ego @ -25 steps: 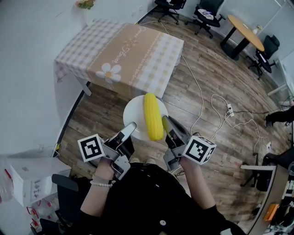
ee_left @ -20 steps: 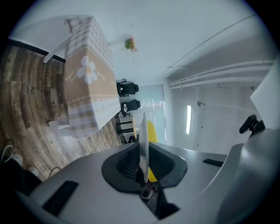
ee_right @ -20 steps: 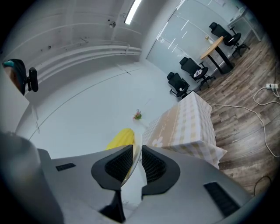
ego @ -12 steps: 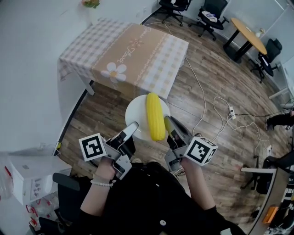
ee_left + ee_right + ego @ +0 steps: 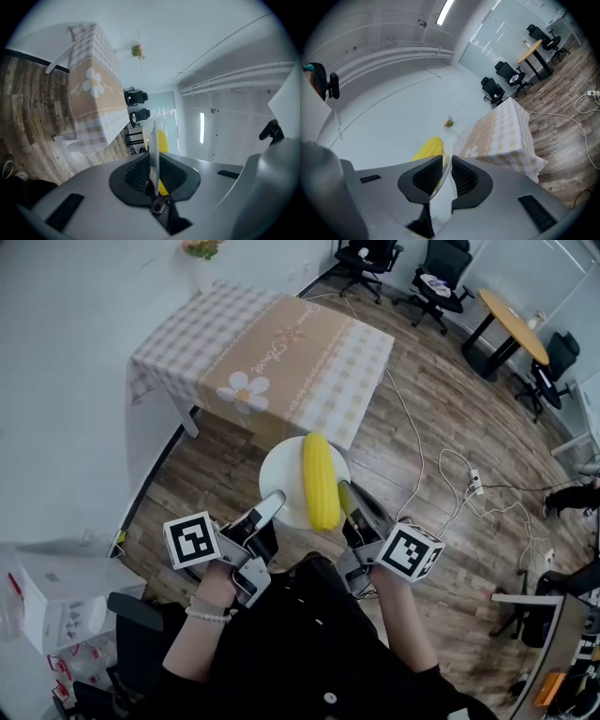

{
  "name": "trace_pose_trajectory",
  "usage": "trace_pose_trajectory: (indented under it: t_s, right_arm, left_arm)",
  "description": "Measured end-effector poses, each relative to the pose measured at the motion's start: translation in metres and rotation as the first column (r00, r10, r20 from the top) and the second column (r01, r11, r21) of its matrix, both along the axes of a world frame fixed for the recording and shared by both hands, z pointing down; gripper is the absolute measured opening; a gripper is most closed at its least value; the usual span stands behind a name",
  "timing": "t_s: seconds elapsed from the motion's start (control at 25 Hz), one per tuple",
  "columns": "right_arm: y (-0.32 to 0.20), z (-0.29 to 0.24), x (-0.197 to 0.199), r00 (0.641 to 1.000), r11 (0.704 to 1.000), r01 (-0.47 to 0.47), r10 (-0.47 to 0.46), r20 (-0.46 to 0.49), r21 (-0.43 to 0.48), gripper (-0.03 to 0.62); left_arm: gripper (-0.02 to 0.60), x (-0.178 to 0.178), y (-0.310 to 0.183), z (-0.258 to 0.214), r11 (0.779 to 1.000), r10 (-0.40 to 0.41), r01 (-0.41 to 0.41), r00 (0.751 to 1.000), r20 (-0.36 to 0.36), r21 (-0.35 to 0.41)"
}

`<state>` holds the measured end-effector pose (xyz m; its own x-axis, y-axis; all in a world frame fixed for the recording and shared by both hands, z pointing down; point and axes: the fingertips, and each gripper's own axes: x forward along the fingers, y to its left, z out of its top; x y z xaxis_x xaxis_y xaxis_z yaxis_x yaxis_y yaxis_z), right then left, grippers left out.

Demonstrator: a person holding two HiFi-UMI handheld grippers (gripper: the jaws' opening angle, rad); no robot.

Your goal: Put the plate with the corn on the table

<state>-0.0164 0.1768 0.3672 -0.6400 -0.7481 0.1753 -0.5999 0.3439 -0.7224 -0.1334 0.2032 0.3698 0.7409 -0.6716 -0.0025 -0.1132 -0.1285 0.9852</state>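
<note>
A white plate [image 5: 281, 476] with a yellow corn cob [image 5: 321, 480] lying on it hangs in the air over the wooden floor, just short of the near edge of the table [image 5: 272, 352] with its checked daisy cloth. My left gripper [image 5: 273, 505] is shut on the plate's near-left rim, my right gripper [image 5: 343, 495] on its near-right rim. In the left gripper view the plate [image 5: 153, 147] shows edge-on between the pads, the corn [image 5: 163, 145] behind it. The right gripper view shows the plate's rim [image 5: 446, 164] pinched the same way, with the corn [image 5: 427, 149] at its left.
A small flower pot [image 5: 202, 249] stands at the table's far corner by the white wall. A white cable [image 5: 412, 442] and power strip [image 5: 476, 481] lie on the floor at the right. Office chairs [image 5: 441, 282] and a round table [image 5: 511, 315] stand far off. A box [image 5: 56, 601] sits at my left.
The table has come a little nearer and lower in the head view, and the plate with the corn has edged forward towards it. Both grips are unchanged.
</note>
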Motion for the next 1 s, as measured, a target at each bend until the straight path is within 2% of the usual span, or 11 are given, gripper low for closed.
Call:
trace_pose_trajectory:
  t_s: [0.56,1.0]
  right_arm:
    - [-0.041,0.000,0.008,0.999,0.999,0.035,-0.035,-0.006,0.000,0.091]
    - [-0.090,0.001,0.033,0.999,0.999,0.035,-0.035,-0.010,-0.008,0.091]
  left_arm:
    - [0.044,0.009,-0.036,0.001,1.000,-0.029,0.029,1.000,-0.001,0.001]
    - [0.044,0.034,-0.086,0.000,1.000,-0.018,0.018,1.000,0.022,0.010]
